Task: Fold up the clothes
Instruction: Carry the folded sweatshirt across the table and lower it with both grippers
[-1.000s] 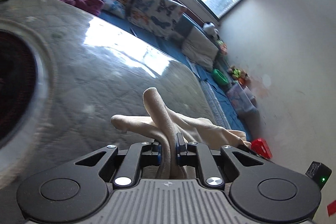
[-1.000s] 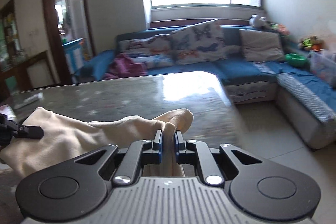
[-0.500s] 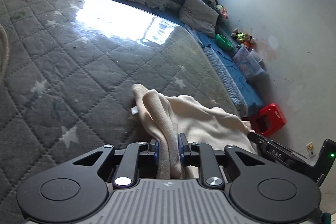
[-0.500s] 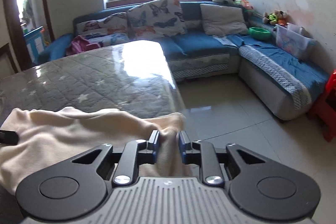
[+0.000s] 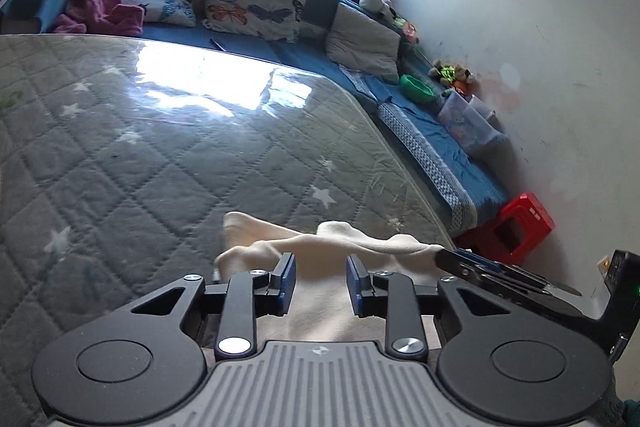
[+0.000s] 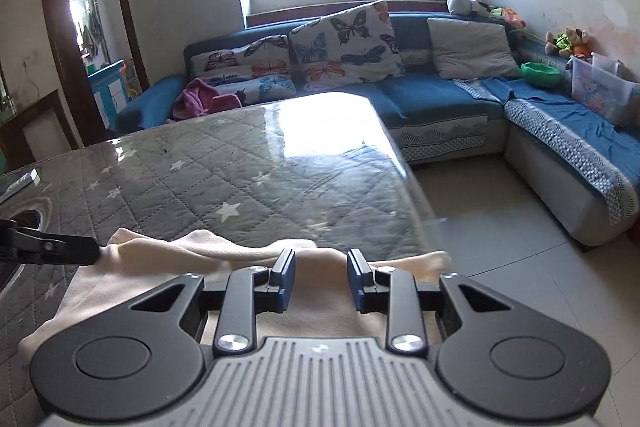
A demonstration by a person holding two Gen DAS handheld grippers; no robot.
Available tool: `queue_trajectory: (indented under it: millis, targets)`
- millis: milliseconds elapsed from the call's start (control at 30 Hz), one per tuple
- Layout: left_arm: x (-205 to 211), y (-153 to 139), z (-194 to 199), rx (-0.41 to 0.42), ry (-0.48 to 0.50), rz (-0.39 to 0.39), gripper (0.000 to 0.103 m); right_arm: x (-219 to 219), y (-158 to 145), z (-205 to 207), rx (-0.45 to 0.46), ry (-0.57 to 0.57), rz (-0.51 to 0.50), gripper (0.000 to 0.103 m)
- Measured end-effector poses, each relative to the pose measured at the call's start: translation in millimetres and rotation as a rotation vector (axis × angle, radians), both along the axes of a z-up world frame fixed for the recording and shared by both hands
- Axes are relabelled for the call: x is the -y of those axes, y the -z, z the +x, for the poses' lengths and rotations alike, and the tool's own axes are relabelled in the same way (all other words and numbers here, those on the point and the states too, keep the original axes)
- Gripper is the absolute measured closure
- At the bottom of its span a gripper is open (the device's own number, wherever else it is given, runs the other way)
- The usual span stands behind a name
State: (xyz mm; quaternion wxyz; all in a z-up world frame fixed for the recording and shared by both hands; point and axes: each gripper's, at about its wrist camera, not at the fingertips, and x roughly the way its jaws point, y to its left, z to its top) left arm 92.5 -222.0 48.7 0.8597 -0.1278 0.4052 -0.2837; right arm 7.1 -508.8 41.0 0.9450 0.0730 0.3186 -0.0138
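- The cream garment (image 5: 320, 291) is lying on the quilted table cover (image 5: 140, 187), bunched along its far edge into a lumpy ridge. It sits at the near right corner of the table, right by the drop to the floor.
- Big change: half a second ago both my claws were pinched on that fabric and holding it up. Now both are let go, and the cloth has settled flat under them.
- My left gripper (image 5: 321, 283) has its blue pads (image 5: 287, 281) spread wide with only cloth showing in the gap, nothing pinched.
- Same story on my right gripper (image 6: 320, 279): jaws apart, hovering just over the cream fabric (image 6: 248, 259).
- From the right cam I can see the tip of my other claw (image 6: 52, 247) poking in from the left, right at the garment's left end.
- My read: a fold just got laid down and released. The ridge at the far edge looks doubled over, but I can't tell how many layers are under there or whether it's fully folded.
- Outward from there: shiny glare on the table, blue sofa (image 6: 440, 95) with butterfly cushions (image 6: 344, 43), a pink cloth (image 6: 200, 99) dumped on it, and a red stool (image 5: 520, 231) by the wall.
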Motion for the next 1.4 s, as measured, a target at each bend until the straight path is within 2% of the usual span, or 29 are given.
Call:
queue_trajectory:
  millis: [300,433,467,833,1067,1233,1267,1333,1400]
  targets:
    - [30.6,22.8,29.2,-0.046,0.031,0.033,0.074,-10.9,13.6,13.3,-0.015,0.003,-0.040,0.074]
    - [31.1,26.4,30.2,-0.046,0.028,0.033,0.075,-17.2,10.8,8.8,-0.005,-0.008,-0.068,0.061]
    - [30.1,25.2,28.6,-0.044,0.030,0.035,0.075,-18.7,9.5,5.0,-0.003,-0.013,-0.070,0.061]
    - [16.0,1.8,-22.9,0.046,0.069,0.057,0.065,-39.1,-2.9,-42.5,0.012,-0.065,-0.097,0.024]
    - [5.2,0.4,-63.0,0.104,0.091,0.073,0.062,-58.3,0.8,-76.9,0.020,-0.097,-0.163,0.017]
    - [0.6,9.0,-70.9,0.092,0.083,0.104,0.061,-59.5,7.1,-83.3,0.007,-0.083,-0.155,0.015]
    - [-0.8,9.8,-72.2,0.089,0.081,0.105,0.059,-59.0,6.1,-84.8,0.012,-0.079,-0.152,0.014]
    - [-3.7,8.6,-75.9,0.097,0.075,0.112,0.055,-59.4,3.7,-88.9,0.023,-0.069,-0.152,0.004]
    - [-7.7,6.6,-80.5,0.106,0.070,0.119,0.051,-61.6,1.7,-93.4,0.032,-0.065,-0.162,0.003]
